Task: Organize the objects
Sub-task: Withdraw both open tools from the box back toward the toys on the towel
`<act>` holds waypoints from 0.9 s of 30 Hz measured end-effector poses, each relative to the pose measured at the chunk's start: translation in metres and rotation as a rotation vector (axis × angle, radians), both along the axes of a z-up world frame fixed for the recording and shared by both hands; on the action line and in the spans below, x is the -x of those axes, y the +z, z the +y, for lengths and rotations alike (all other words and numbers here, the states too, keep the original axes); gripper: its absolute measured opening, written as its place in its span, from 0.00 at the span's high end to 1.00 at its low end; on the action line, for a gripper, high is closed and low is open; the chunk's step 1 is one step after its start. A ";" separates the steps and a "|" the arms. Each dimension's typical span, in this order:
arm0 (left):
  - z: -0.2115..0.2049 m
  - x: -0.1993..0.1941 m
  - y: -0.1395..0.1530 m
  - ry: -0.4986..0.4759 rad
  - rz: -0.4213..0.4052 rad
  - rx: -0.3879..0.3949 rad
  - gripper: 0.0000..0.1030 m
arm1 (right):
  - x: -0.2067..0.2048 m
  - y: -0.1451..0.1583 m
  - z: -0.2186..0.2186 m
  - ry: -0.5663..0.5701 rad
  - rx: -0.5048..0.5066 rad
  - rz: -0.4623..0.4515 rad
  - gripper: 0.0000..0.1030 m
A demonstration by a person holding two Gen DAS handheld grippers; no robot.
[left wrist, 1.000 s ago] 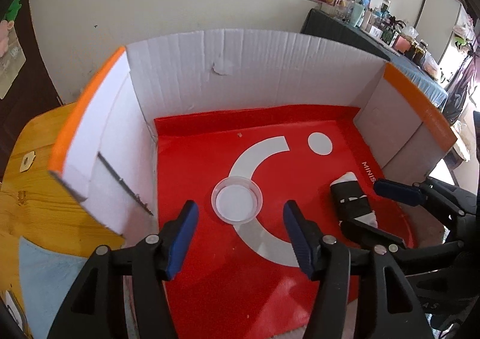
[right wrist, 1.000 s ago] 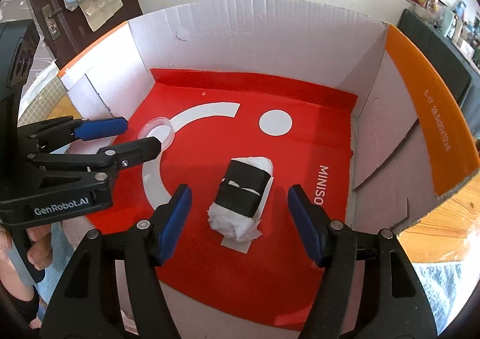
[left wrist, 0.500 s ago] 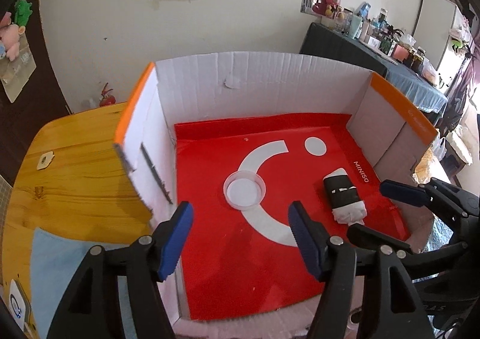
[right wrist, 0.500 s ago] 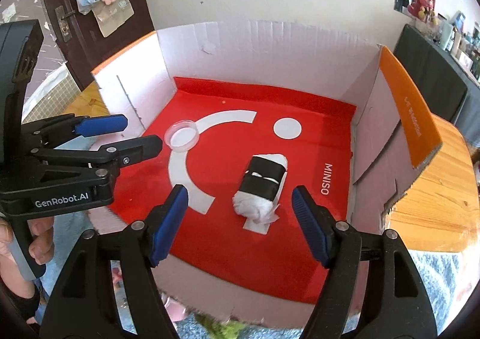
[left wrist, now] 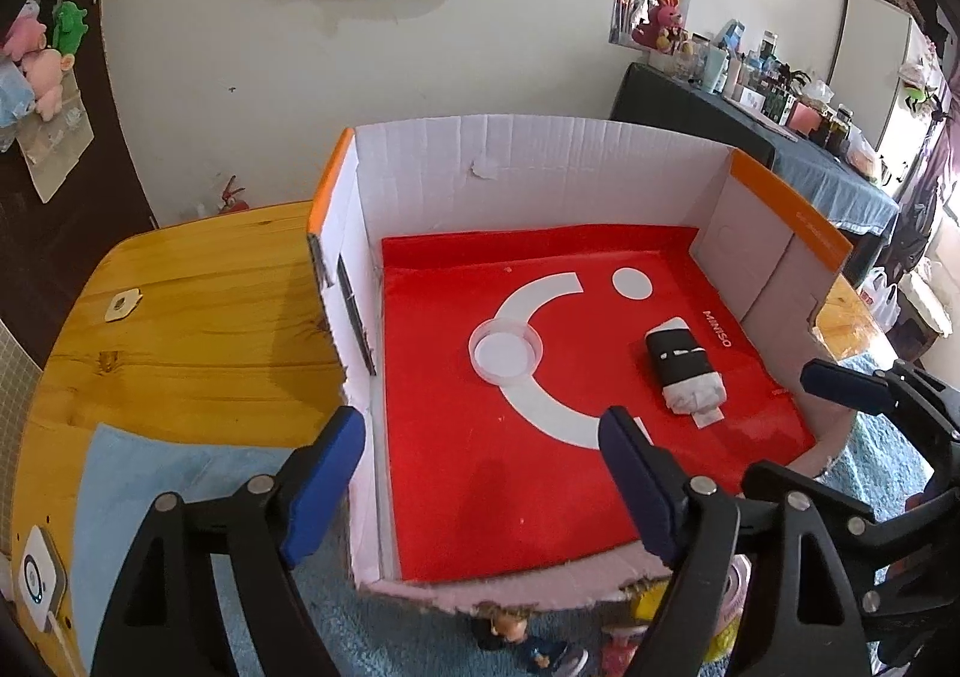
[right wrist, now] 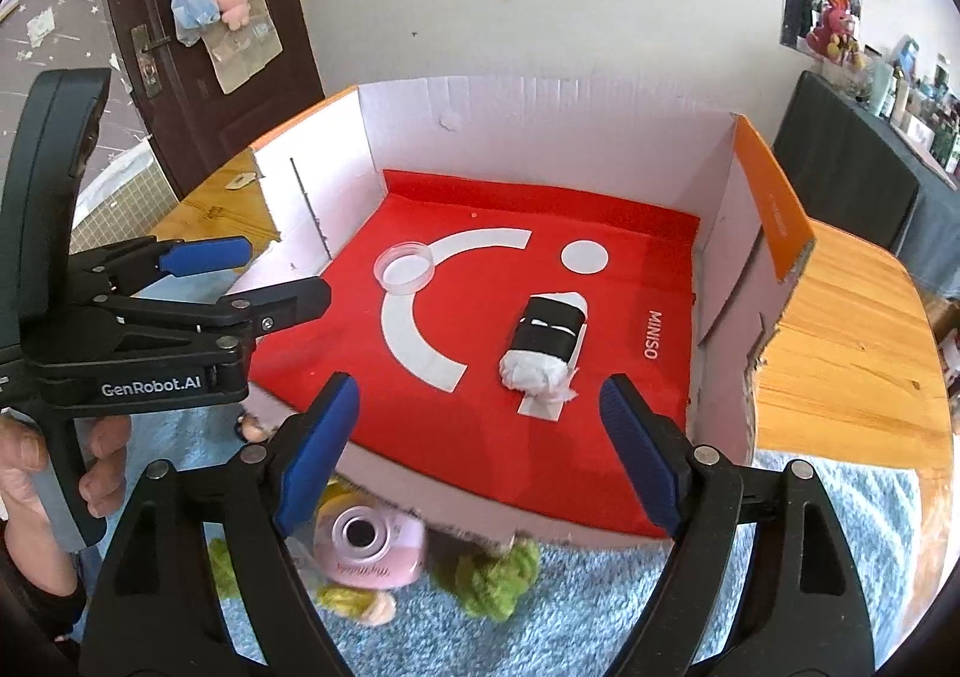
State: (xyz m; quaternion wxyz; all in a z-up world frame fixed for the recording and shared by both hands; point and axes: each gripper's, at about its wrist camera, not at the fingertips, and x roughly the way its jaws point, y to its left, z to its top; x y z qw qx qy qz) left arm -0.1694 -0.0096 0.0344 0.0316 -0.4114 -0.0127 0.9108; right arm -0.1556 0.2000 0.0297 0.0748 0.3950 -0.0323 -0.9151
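Note:
A cardboard box (left wrist: 540, 167) (right wrist: 540, 137) with white walls, orange flap edges and a red floor stands on the table. In it lie a clear round lid (left wrist: 505, 356) (right wrist: 404, 269) and a white roll wrapped in black tape (left wrist: 684, 371) (right wrist: 545, 347). My left gripper (left wrist: 480, 473) is open and empty above the box's near left corner; it also shows in the right wrist view (right wrist: 258, 275). My right gripper (right wrist: 477, 455) is open and empty over the box's near edge. A pink toy camera (right wrist: 372, 551) and green fluffy toys (right wrist: 498, 581) lie in front of the box.
The box sits on a round wooden table (left wrist: 192, 329) covered in front by a blue fluffy cloth (right wrist: 810, 545). A small figure (left wrist: 510, 632) and other toys lie below the box's front wall. A white device (left wrist: 39, 581) lies at the table's left edge.
Both grippers have pulled back and risen away from the box. The box looks smaller, and its front wall and the toys before it have come into view. Lid and roll stay put.

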 end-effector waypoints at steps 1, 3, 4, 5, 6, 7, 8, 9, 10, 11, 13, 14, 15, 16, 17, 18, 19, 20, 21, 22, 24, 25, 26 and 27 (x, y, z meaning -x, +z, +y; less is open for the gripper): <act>0.000 -0.002 0.000 0.000 0.002 0.000 0.20 | -0.002 0.000 0.000 -0.001 0.001 0.003 0.17; 0.001 -0.005 0.000 0.001 0.007 0.004 0.17 | -0.007 0.000 -0.001 -0.002 -0.005 0.010 0.11; 0.002 -0.007 0.000 0.001 0.010 0.007 0.15 | -0.009 0.000 -0.002 -0.003 -0.007 0.014 0.10; 0.002 -0.009 0.001 0.002 0.013 0.009 0.15 | -0.011 0.000 -0.003 -0.003 -0.007 0.017 0.10; 0.003 -0.011 0.001 0.002 0.015 0.010 0.15 | -0.013 0.000 -0.004 -0.003 -0.003 0.019 0.10; 0.003 -0.012 0.001 0.001 0.016 0.010 0.15 | -0.014 0.000 -0.004 -0.003 0.000 0.021 0.10; 0.002 -0.014 0.001 0.002 0.016 0.009 0.15 | -0.016 0.000 -0.004 -0.004 0.003 0.024 0.10; 0.002 -0.015 0.001 0.003 0.016 0.006 0.14 | -0.017 0.000 -0.004 -0.006 0.003 0.026 0.10; 0.002 -0.016 0.000 0.004 0.016 0.004 0.13 | -0.019 0.000 -0.004 -0.008 0.004 0.028 0.10; 0.001 -0.018 0.000 0.005 0.017 0.003 0.12 | -0.021 0.000 -0.004 -0.008 0.004 0.031 0.10; 0.000 -0.021 -0.001 0.015 0.022 0.003 0.09 | -0.025 0.000 -0.004 -0.011 0.008 0.038 0.10; -0.001 -0.023 0.000 0.018 0.023 0.002 0.09 | -0.027 0.000 -0.004 -0.012 0.008 0.041 0.09; -0.002 -0.024 0.000 0.020 0.024 -0.001 0.09 | -0.029 0.000 -0.005 -0.013 0.009 0.044 0.09; -0.003 -0.026 0.000 0.023 0.025 -0.005 0.09 | -0.032 0.000 -0.005 -0.014 0.010 0.049 0.09; -0.004 -0.028 0.000 0.025 0.026 -0.008 0.08 | -0.034 0.000 -0.005 -0.015 0.011 0.052 0.08; -0.005 -0.031 0.000 0.029 0.029 -0.008 0.05 | -0.036 -0.001 -0.006 -0.015 0.012 0.054 0.08; -0.005 -0.033 0.000 0.033 0.033 -0.006 0.02 | -0.039 -0.001 -0.006 -0.016 0.014 0.056 0.07; -0.006 -0.036 -0.001 0.040 0.041 -0.003 0.01 | -0.041 -0.002 -0.007 -0.018 0.014 0.060 0.07; -0.006 -0.038 -0.001 0.043 0.045 0.000 0.01 | -0.044 -0.002 -0.007 -0.019 0.014 0.064 0.07; -0.006 -0.041 -0.002 0.045 0.047 0.001 0.01 | -0.046 -0.003 -0.008 -0.021 0.015 0.067 0.07; -0.006 -0.047 -0.003 0.041 0.050 -0.005 0.01 | -0.052 -0.004 -0.009 -0.026 0.016 0.076 0.07; -0.006 -0.048 -0.004 0.040 0.050 -0.006 0.01 | -0.054 -0.006 -0.009 -0.030 0.014 0.080 0.07; -0.006 -0.051 -0.005 0.039 0.051 -0.007 0.01 | -0.056 -0.006 -0.010 -0.033 0.011 0.084 0.07; -0.006 -0.054 -0.007 0.040 0.052 -0.008 0.01 | -0.059 -0.008 -0.010 -0.035 0.007 0.086 0.07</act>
